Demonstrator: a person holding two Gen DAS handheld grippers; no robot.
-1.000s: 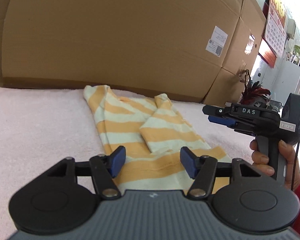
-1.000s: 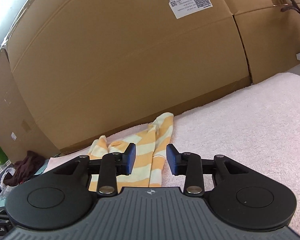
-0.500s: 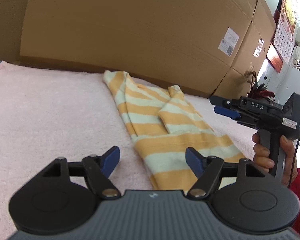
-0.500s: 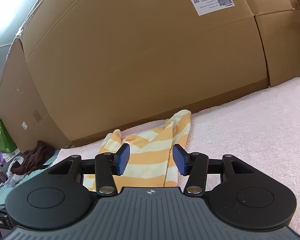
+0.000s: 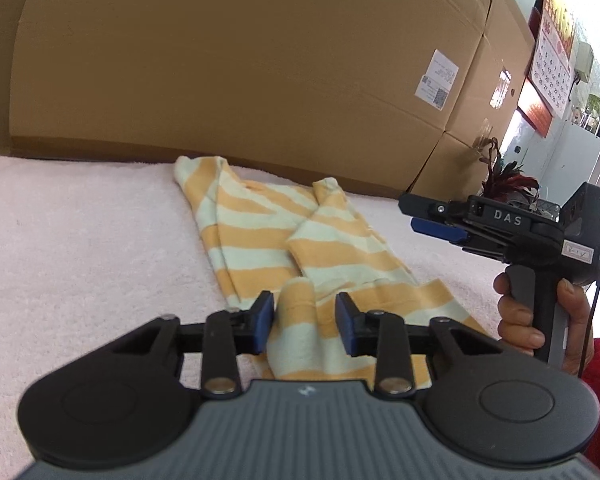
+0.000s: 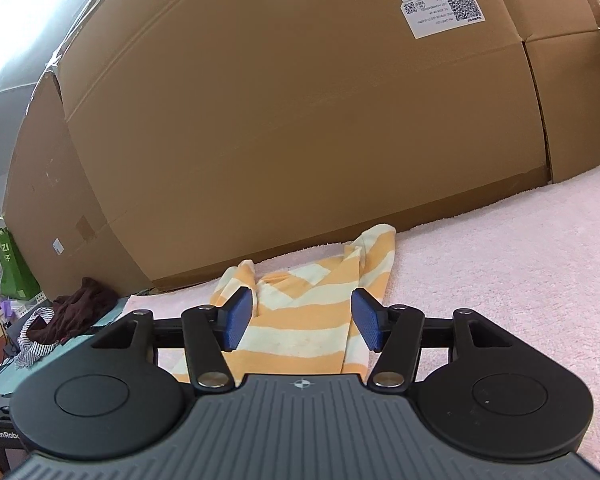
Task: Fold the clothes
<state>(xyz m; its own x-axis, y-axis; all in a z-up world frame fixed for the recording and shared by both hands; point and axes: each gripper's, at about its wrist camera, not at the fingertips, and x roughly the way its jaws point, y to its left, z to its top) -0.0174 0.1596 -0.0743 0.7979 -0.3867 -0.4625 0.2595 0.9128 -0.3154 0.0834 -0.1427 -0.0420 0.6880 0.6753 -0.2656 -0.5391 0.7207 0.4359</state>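
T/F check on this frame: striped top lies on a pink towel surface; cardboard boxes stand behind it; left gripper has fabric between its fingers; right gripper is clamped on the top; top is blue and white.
1. The striped top lies on the pink towel surface: true.
2. Cardboard boxes stand behind it: true.
3. The left gripper has a raised fold of fabric between its fingers: true; its jaws have just been closing.
4. The right gripper is clamped on the top: false, its jaws stand apart, holding nothing.
5. The top is blue and white: false, orange and pale stripes.
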